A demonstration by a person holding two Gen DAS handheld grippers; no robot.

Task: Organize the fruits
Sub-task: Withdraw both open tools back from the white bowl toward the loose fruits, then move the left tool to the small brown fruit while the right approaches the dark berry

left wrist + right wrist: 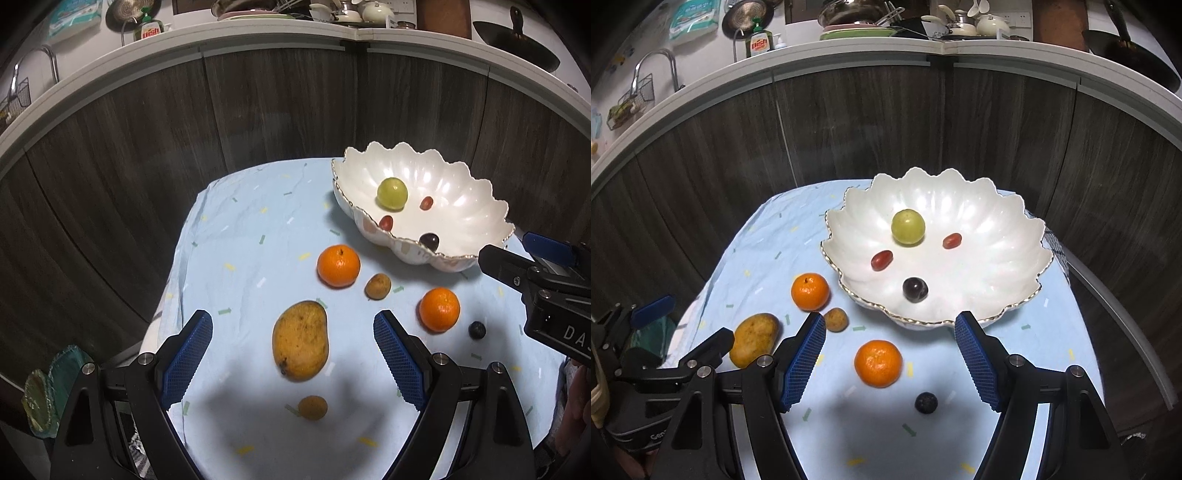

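Observation:
A white scalloped bowl [997,236] [454,192] holds a green fruit [908,226], two red grape tomatoes [881,259] and a dark plum [915,290]. On the blue cloth lie a mango [300,339], two oranges [338,266] [439,308], two small brown fruits [378,286] [312,407] and a dark grape [477,329]. My left gripper [293,354] is open and empty, its jaws either side of the mango, above it. My right gripper [890,354] is open and empty, above the near orange [878,363] and the dark grape [926,402].
The blue cloth [236,236] covers a small table in front of dark wood cabinets [258,110]. A counter with dishes and a dish-soap bottle [760,42] runs behind. A green glass dish [48,391] sits off the table's left edge.

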